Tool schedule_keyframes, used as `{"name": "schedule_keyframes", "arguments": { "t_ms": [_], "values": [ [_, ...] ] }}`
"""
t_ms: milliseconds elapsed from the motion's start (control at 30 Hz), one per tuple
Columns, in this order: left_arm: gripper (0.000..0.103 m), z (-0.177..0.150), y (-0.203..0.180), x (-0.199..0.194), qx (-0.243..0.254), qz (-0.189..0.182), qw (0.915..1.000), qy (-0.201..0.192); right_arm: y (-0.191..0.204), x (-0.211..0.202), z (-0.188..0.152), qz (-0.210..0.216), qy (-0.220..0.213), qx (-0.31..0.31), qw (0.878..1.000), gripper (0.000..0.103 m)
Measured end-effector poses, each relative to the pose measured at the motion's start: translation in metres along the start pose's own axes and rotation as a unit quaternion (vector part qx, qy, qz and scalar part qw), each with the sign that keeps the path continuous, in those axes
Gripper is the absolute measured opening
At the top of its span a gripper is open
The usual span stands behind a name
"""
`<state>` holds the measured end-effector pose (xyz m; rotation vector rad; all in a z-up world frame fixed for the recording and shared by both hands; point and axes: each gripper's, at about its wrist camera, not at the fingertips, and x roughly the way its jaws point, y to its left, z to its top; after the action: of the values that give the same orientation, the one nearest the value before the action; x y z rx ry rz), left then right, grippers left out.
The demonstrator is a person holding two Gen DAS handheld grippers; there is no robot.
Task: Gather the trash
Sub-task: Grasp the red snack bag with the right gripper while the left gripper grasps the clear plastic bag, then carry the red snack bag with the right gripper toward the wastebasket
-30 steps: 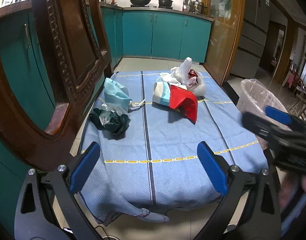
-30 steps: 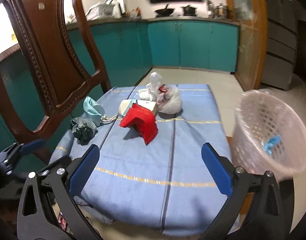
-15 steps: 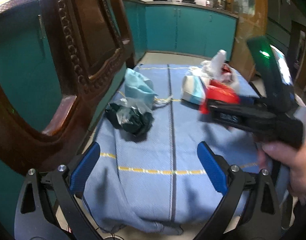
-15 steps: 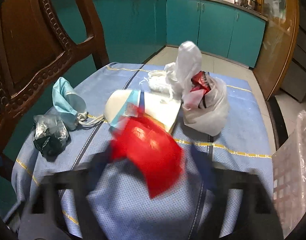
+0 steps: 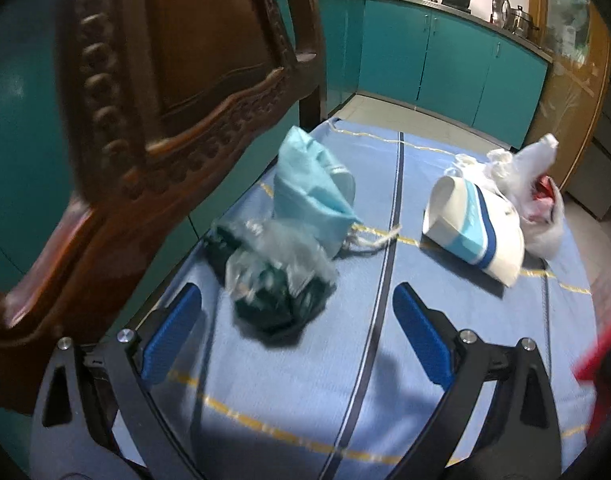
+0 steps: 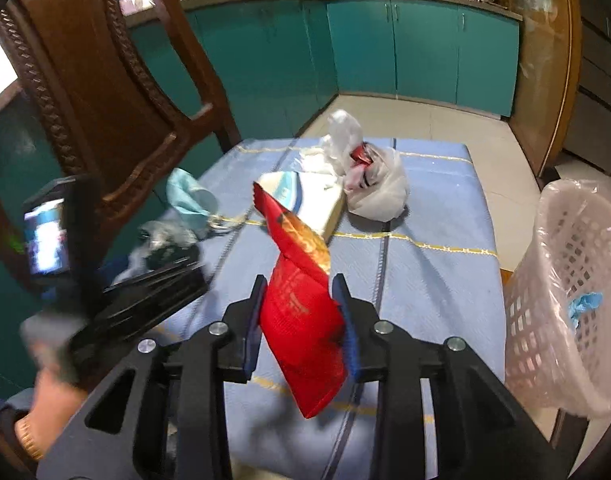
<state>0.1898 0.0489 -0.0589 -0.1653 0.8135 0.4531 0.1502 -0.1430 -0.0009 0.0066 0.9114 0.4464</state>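
Observation:
My right gripper is shut on a red snack wrapper and holds it above the blue tablecloth. My left gripper is open, its blue pads on either side of a crumpled dark green and clear plastic wad just ahead of it. A light blue pouch, a white and blue carton and a white plastic bag with red trash lie on the cloth. The left gripper's body shows in the right wrist view.
A pink lined laundry basket stands right of the table, with a blue scrap inside. A carved wooden chair back stands close at the table's left edge. Teal cabinets line the far wall.
My right gripper closed on the red wrapper and lifted it off the carton. My left gripper moved forward and left toward the dark plastic wad.

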Motion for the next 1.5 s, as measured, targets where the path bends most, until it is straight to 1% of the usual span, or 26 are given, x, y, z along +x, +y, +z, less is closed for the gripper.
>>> {"name": "schedule_keyframes", "arguments": {
  "t_ms": [100, 167, 200, 233, 267, 300, 333, 400, 467, 500, 533, 600, 633, 700, 733, 767, 833, 900, 967, 1033, 1133, 1200, 1333, 1500],
  "values": [
    [0.096, 0.005, -0.008, 0.011, 0.014, 0.01, 0.9999, -0.001, 0.007, -0.02, -0.006, 0.011, -0.015, 0.0, 1.0, 0.033],
    [0.095, 0.009, -0.013, 0.021, 0.024, 0.008, 0.9996, 0.01, 0.009, -0.031, -0.011, 0.015, -0.021, -0.004, 1.0, 0.033],
    [0.088, 0.01, -0.014, 0.025, 0.025, 0.004, 0.9995, 0.017, 0.01, -0.035, -0.014, 0.015, -0.023, -0.005, 1.0, 0.033],
    [0.074, 0.012, -0.011, 0.032, 0.016, -0.004, 0.9994, 0.031, 0.01, -0.037, -0.016, 0.016, -0.023, -0.004, 1.0, 0.033],
    [0.067, 0.015, -0.007, 0.039, 0.004, -0.013, 0.9988, 0.047, 0.009, -0.042, -0.02, 0.018, -0.024, -0.001, 1.0, 0.033],
    [0.066, 0.015, -0.002, 0.045, -0.008, -0.024, 0.998, 0.058, 0.01, -0.041, -0.02, 0.018, -0.024, 0.001, 1.0, 0.033],
    [0.06, 0.018, 0.002, 0.045, -0.009, -0.024, 0.998, 0.057, 0.009, -0.042, -0.022, 0.016, -0.024, 0.002, 1.0, 0.033],
    [0.055, 0.019, 0.006, 0.044, -0.009, -0.028, 0.9976, 0.063, 0.007, -0.046, -0.026, 0.014, -0.023, 0.005, 1.0, 0.033],
    [0.051, 0.016, 0.011, 0.033, -0.014, -0.036, 0.9969, 0.068, 0.004, -0.049, -0.027, 0.014, -0.027, 0.01, 0.999, 0.033],
    [0.048, 0.013, 0.013, 0.026, -0.013, -0.047, 0.9961, 0.074, 0.003, -0.052, -0.028, 0.014, -0.031, 0.013, 0.999, 0.033],
    [0.047, 0.009, 0.016, 0.015, -0.014, -0.066, 0.9945, 0.08, 0.002, -0.056, -0.029, 0.014, -0.035, 0.014, 0.999, 0.033],
    [0.047, 0.004, 0.016, -0.01, -0.005, -0.111, 0.9896, 0.091, 0.001, -0.062, -0.031, 0.01, -0.041, 0.015, 0.999, 0.033],
    [0.047, 0.001, 0.013, -0.029, 0.011, -0.141, 0.9861, 0.088, 0.002, -0.064, -0.032, 0.006, -0.044, 0.014, 0.999, 0.033],
    [0.047, -0.005, 0.01, -0.064, 0.041, -0.192, 0.9781, 0.069, 0.003, -0.07, -0.035, -0.004, -0.05, 0.009, 0.999, 0.033],
    [0.047, -0.008, 0.01, -0.084, 0.063, -0.221, 0.9718, 0.054, 0.003, -0.071, -0.037, -0.008, -0.053, 0.01, 0.999, 0.033],
    [0.047, -0.012, 0.01, -0.102, 0.087, -0.233, 0.9679, 0.039, 0.002, -0.074, -0.039, -0.011, -0.057, 0.014, 0.998, 0.033],
    [0.047, -0.018, 0.014, -0.122, 0.12, -0.246, 0.9617, 0.01, 0.001, -0.077, -0.042, -0.016, -0.061, 0.021, 0.998, 0.033],
    [0.047, -0.021, 0.016, -0.13, 0.142, -0.242, 0.9597, -0.006, 0.002, -0.08, -0.046, -0.025, -0.065, 0.023, 0.997, 0.033],
    [0.047, -0.025, 0.023, -0.134, 0.154, -0.219, 0.9632, -0.028, 0.005, -0.081, -0.049, -0.035, -0.069, 0.023, 0.997, 0.033],
    [0.047, -0.025, 0.021, -0.134, 0.157, -0.203, 0.9657, -0.038, 0.008, -0.08, -0.052, -0.039, -0.069, 0.019, 0.997, 0.033],
    [0.047, -0.026, 0.025, -0.14, 0.154, -0.208, 0.9651, -0.038, 0.013, -0.076, -0.052, -0.041, -0.067, 0.012, 0.997, 0.033],
    [0.047, -0.025, 0.017, -0.131, 0.156, -0.212, 0.9637, -0.042, 0.016, -0.075, -0.052, -0.041, -0.066, 0.008, 0.997, 0.033],
    [0.048, -0.03, 0.018, -0.138, 0.162, -0.22, 0.9611, -0.044, 0.017, -0.075, -0.052, -0.045, -0.068, 0.005, 0.997, 0.033],
    [0.048, -0.031, 0.016, -0.136, 0.162, -0.22, 0.9608, -0.044, 0.017, -0.077, -0.051, -0.045, -0.074, 0.009, 0.996, 0.033]
  ]
}}
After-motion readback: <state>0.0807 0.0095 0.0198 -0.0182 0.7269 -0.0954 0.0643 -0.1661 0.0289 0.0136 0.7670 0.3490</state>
